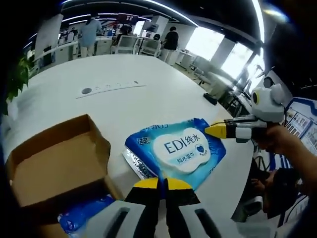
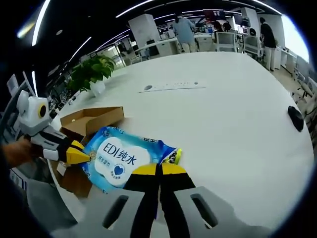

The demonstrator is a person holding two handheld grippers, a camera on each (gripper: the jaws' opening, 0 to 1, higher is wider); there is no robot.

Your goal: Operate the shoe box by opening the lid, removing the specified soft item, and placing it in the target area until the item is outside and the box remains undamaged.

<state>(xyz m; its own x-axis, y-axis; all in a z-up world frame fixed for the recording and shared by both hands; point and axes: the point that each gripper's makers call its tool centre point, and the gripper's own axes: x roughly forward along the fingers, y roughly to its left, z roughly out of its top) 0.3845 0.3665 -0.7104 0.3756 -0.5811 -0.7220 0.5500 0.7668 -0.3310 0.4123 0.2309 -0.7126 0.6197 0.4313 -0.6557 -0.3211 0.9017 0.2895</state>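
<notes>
The blue wet-wipe pack (image 1: 174, 150) lies on the white table (image 1: 124, 99), just beside the open cardboard shoe box (image 1: 54, 161) and outside it. The left gripper (image 1: 162, 184) clamps the pack's near edge, its yellow-tipped jaws pressed together. The right gripper (image 1: 216, 130) pinches the far corner of the pack, jaws closed on it, a hand (image 1: 282, 141) behind it. Inside the box something blue (image 1: 84, 218) shows, perhaps another pack.
</notes>
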